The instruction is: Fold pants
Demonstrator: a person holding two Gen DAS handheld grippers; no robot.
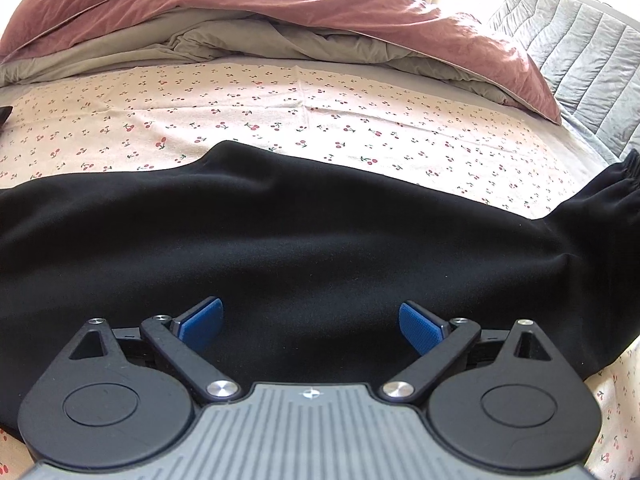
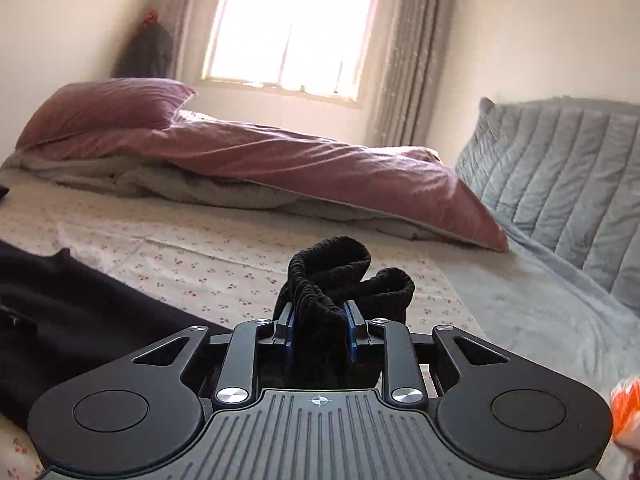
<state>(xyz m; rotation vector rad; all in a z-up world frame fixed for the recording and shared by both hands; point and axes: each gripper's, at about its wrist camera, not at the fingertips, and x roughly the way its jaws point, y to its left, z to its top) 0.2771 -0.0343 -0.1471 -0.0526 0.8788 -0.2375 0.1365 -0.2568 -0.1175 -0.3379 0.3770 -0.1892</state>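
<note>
Black pants lie stretched left to right across the cherry-print sheet, with an elastic cuff rising at the far right. My left gripper is open, its blue pads spread just over the near part of the fabric, holding nothing. My right gripper is shut on the bunched elastic cuffs of the pants, which stick up above its fingers. The rest of the pants trails to the left on the bed.
A pink duvet over a grey blanket is heaped along the far side of the bed. A pink pillow lies at the far left. A grey quilted headboard stands on the right. A window is behind.
</note>
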